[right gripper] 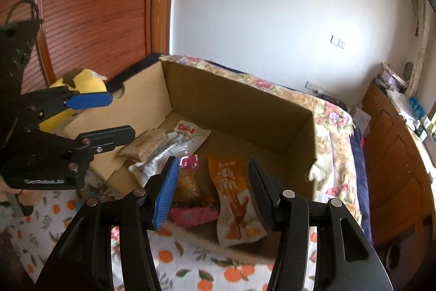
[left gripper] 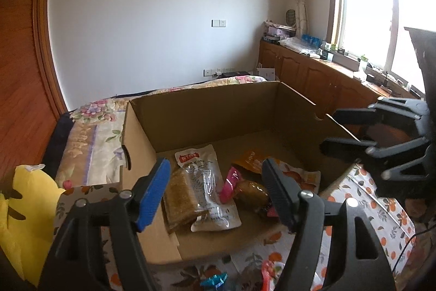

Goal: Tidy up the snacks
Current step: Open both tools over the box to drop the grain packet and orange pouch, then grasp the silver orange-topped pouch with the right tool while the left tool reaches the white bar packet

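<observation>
A: Jaws apart on both sides! Left gripper [left gripper: 218, 190] hangs above the cardboard box [left gripper: 207, 111] with nothing between its fingers, and right gripper [right gripper: 211, 190] is just as empty, hovering over the near rim.

B: And the snacks, all down on the box floor?

A: 4 in there. Clear packet with the brown block [left gripper: 201, 195] sits left, pink-wrapped snack [left gripper: 245, 188] beside it, orange pouch [right gripper: 234, 198] to the right, and a pink bar [right gripper: 194, 214] lies against the near wall.

B: Outside the box?

A: Orange-print cloth [right gripper: 174, 258] lies under it, a teal wrapper [left gripper: 215, 282] loose on the cloth. Yellow plush toy [right gripper: 79, 89] at the left end, floral bedspread [right gripper: 335, 113] behind.
</observation>
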